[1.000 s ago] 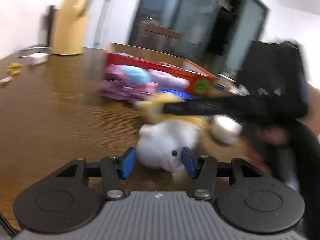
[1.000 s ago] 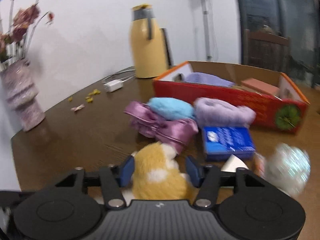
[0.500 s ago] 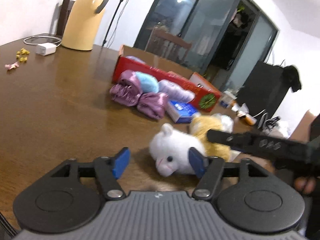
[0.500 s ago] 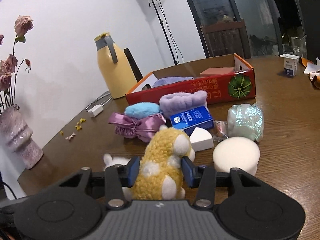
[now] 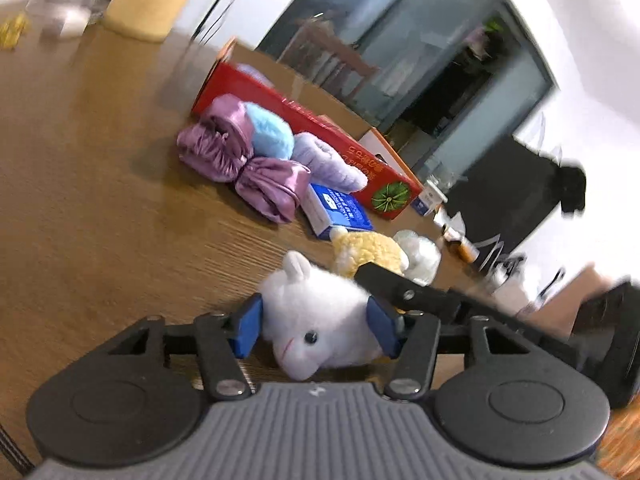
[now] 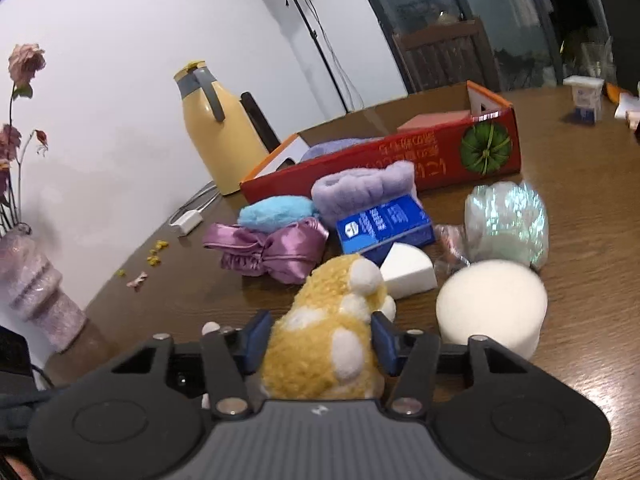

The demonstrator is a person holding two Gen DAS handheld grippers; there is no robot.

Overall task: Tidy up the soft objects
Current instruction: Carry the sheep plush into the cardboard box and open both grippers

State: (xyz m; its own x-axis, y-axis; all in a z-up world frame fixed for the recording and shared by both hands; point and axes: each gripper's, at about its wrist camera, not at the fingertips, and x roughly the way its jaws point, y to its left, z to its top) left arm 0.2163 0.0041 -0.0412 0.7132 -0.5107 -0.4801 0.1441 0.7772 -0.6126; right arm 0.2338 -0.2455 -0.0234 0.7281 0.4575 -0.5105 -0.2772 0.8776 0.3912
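Two plush toys were counted on the wooden table (image 6: 580,200) — one white plush toy (image 5: 316,316) between the closing left gripper (image 5: 314,330) jaws, seemingly touched; one yellow plush toy (image 6: 332,336) clamped by the right gripper (image 6: 320,340).

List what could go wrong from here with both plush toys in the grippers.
1. The left gripper is closing on the white plush; it sits low between the pads, so it may slip out when lifted.
2. The right gripper, shut on the yellow plush, is close to the round white sponge and could knock it.
3. The two grippers work side by side and may collide.
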